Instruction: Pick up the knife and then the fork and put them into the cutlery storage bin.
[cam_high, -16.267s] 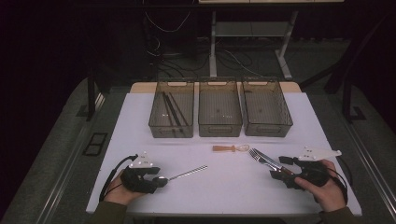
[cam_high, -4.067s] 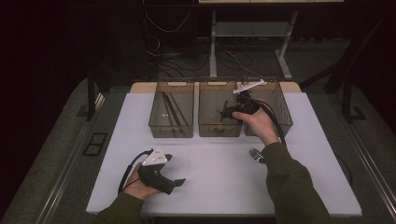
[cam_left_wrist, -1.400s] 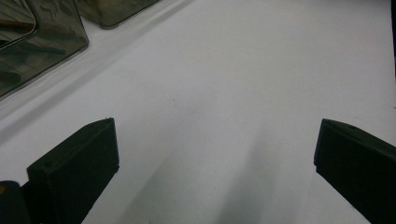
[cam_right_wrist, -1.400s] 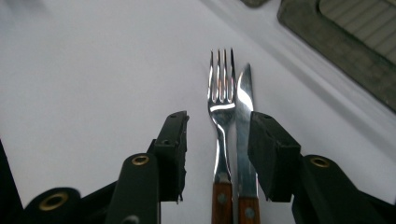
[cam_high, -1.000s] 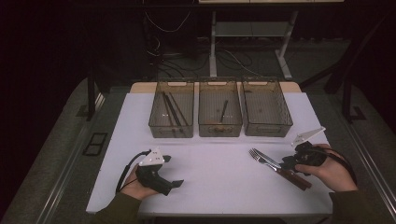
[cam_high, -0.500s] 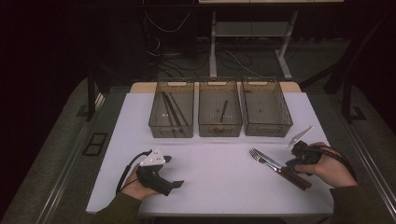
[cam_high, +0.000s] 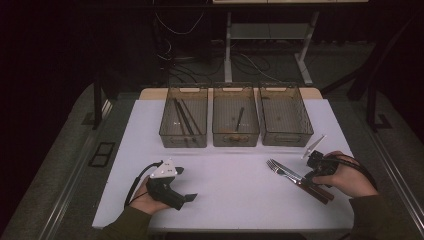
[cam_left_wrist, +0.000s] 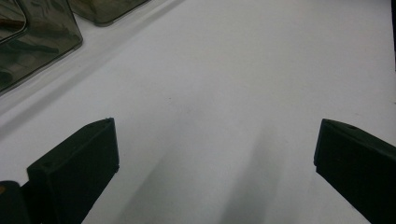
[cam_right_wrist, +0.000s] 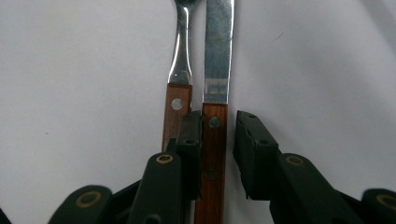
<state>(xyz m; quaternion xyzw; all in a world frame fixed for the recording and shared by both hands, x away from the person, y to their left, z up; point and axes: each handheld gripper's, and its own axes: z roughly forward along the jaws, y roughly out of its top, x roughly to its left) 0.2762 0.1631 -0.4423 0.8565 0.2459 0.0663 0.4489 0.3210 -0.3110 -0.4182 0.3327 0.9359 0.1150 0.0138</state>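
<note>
In the high view, the right gripper (cam_high: 314, 172) has come back from the middle bin (cam_high: 235, 120) to the cutlery on the white table (cam_high: 235, 192), so another piece is now the target. The left gripper (cam_high: 186, 196) rests idle.

In the left gripper view its jaws stand wide apart over bare table.

In the right gripper view the jaws straddle the knife (cam_right_wrist: 215, 112), not yet closed; the left jaw sits between the knife and the fork (cam_right_wrist: 180, 88).
</note>
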